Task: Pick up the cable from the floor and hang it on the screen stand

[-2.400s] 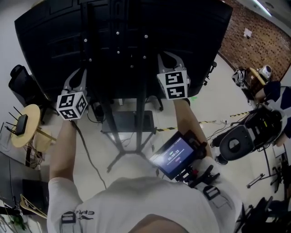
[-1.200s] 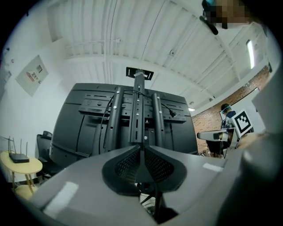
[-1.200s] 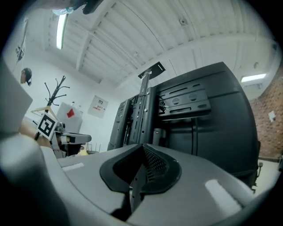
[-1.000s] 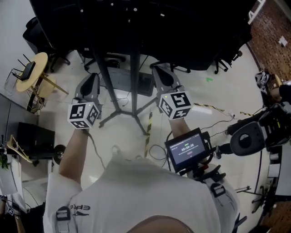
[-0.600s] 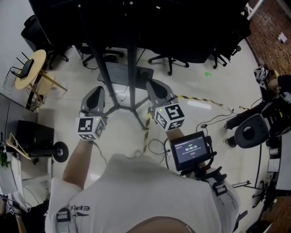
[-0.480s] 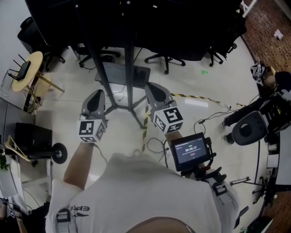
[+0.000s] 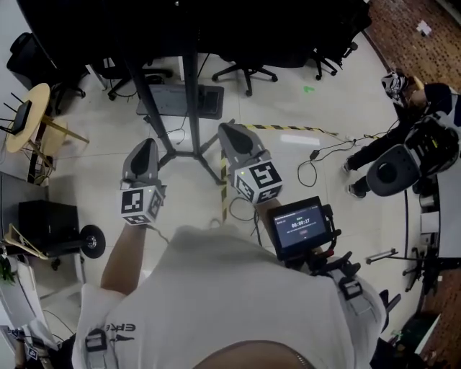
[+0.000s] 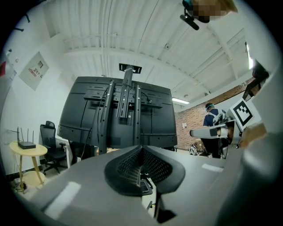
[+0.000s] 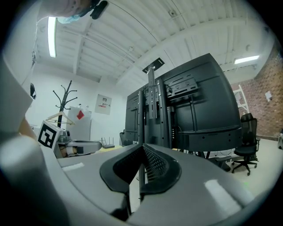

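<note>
The screen (image 7: 238, 21) runs off the head view's top edge; only its dark lower part shows. The shirt (image 7: 230, 295) hides the floor (image 7: 302, 115) beneath it. In the left gripper view the left claw (image 8: 140, 149) covers the stand (image 8: 128, 106) below the screen. The floor cables (image 7: 315, 154) are too thin to tell apart.

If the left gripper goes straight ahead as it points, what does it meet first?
Most likely the screen stand: its black uprights stand dead ahead of the left gripper, with the screen behind them. Nothing nearer shows in line, though depth is unclear.
</note>
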`<state>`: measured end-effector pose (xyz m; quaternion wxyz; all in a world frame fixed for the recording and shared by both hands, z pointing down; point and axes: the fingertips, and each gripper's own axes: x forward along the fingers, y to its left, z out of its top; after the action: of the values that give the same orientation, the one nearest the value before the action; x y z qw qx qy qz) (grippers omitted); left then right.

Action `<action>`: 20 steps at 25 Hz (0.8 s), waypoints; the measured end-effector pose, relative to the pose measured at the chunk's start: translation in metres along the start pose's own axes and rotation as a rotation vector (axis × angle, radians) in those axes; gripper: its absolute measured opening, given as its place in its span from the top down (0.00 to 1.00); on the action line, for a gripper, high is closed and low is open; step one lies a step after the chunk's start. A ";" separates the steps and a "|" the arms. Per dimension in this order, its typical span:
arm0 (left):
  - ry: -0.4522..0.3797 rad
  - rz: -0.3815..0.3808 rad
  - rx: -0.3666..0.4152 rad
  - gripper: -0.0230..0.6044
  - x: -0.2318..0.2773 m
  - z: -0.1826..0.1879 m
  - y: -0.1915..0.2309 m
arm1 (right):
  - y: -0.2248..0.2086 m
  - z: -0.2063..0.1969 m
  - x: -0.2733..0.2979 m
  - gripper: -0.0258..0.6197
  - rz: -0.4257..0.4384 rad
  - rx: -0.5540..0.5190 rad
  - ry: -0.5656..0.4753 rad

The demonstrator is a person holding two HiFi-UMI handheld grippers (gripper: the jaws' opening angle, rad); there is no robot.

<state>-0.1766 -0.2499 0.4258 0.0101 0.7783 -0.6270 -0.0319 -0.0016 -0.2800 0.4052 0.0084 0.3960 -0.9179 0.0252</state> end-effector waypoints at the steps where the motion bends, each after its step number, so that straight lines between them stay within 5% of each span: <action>1: -0.002 -0.001 0.001 0.96 -0.003 0.001 0.001 | 0.005 -0.001 -0.001 0.94 0.002 -0.001 0.002; 20: -0.004 -0.028 -0.004 0.96 -0.030 -0.008 0.008 | 0.040 -0.017 -0.019 0.94 -0.026 0.020 0.008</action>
<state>-0.1899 -0.2229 0.4354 0.0100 0.7870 -0.6159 -0.0349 -0.0172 -0.2380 0.4199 0.0083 0.4079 -0.9123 0.0356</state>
